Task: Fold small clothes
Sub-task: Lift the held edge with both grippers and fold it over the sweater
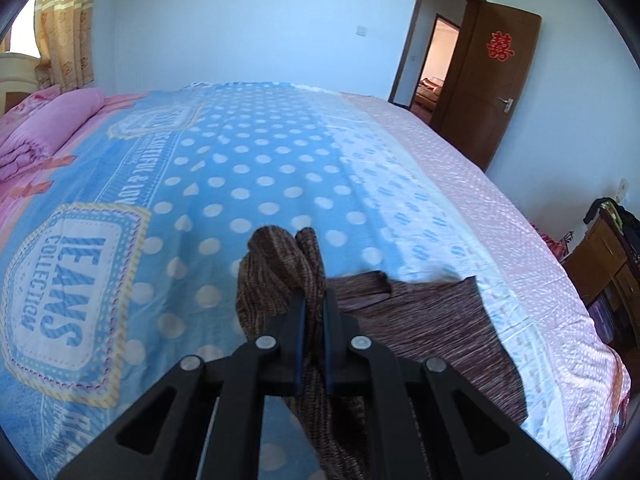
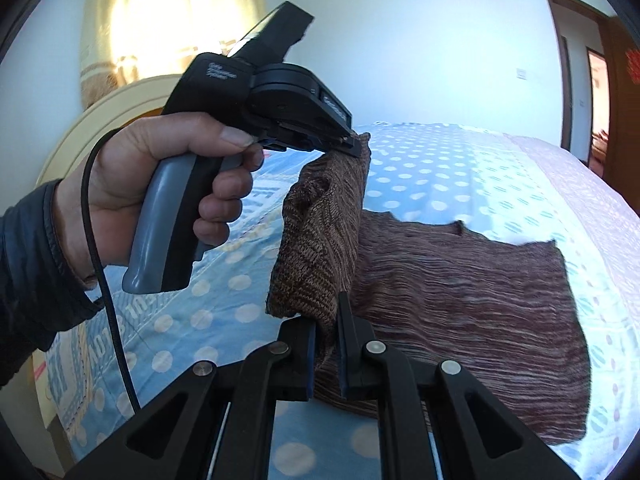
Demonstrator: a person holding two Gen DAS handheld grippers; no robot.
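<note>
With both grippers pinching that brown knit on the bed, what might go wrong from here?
1. The left gripper holds only a bunched edge of the brown knit garment; it may slip out.
2. The right gripper also bites a thick fold, so the crease may come out uneven.
3. The bedspread may wrinkle under dragged cloth.

The brown knit cloth (image 1: 420, 320) runs down behind the black arms of the left tongs (image 1: 314, 300), so its near end is hidden, and where the blue pads pinch it the cloth is covered too. In the right wrist view, the right tongs (image 2: 326, 316) hide the fold of cloth between them, and the picture's bottom edge cuts off the cloth's near part. The person's sleeve (image 2: 28, 264) is cut off at the left edge. The black cable (image 2: 108, 292) goes out of sight behind the tong arms. The small print on the held tool (image 2: 222, 72) is too blurry to read. The red sign on the door (image 1: 499, 45) is too small to read.
</note>
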